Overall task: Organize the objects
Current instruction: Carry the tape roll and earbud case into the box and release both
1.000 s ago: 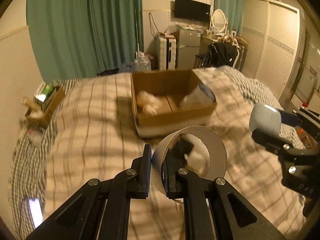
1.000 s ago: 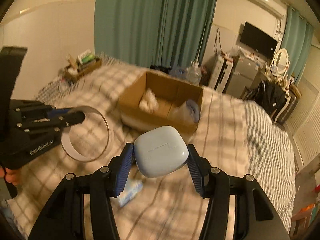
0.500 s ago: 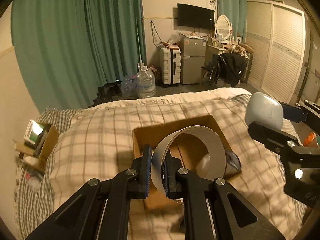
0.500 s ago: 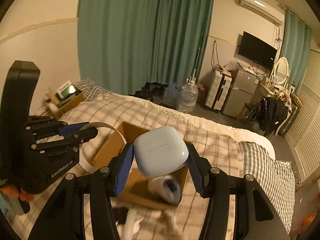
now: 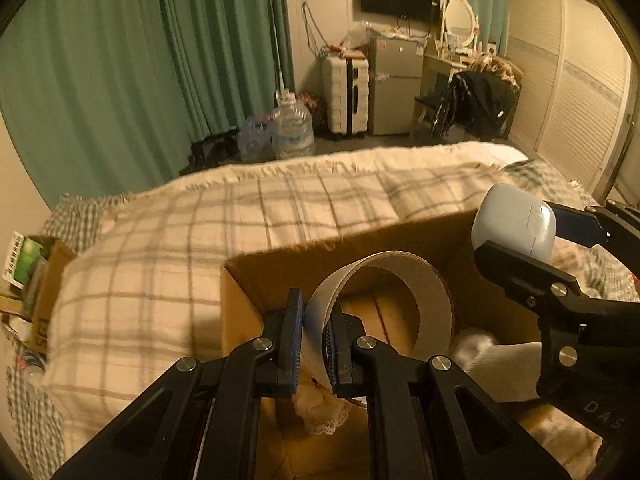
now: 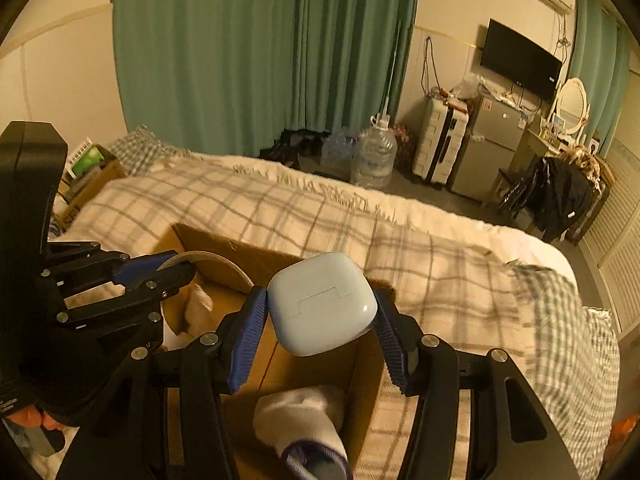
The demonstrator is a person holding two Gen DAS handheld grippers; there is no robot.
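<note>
My left gripper (image 5: 314, 340) is shut on the wall of a white tape ring (image 5: 400, 280) and holds it over the open cardboard box (image 5: 248, 280) on the bed. My right gripper (image 6: 322, 332) is shut on a pale blue earbud case (image 6: 322, 302) and holds it over the same box (image 6: 360, 364). The case also shows at the right of the left wrist view (image 5: 514, 226). A white sock (image 6: 304, 412) and a lacy cloth (image 5: 320, 412) lie inside the box. The left gripper shows at the left of the right wrist view (image 6: 176, 270).
The box sits on a plaid blanket (image 5: 168, 256) over the bed. A small carton of items (image 5: 28, 276) stands at the bed's left. Beyond the bed are a water jug (image 5: 292, 128), a suitcase (image 5: 348, 92), a fridge (image 5: 394, 84) and green curtains (image 5: 120, 64).
Both grippers have moved forward with their objects, from short of the box to right over it. The box now fills the lower view. Neither grip has changed.
</note>
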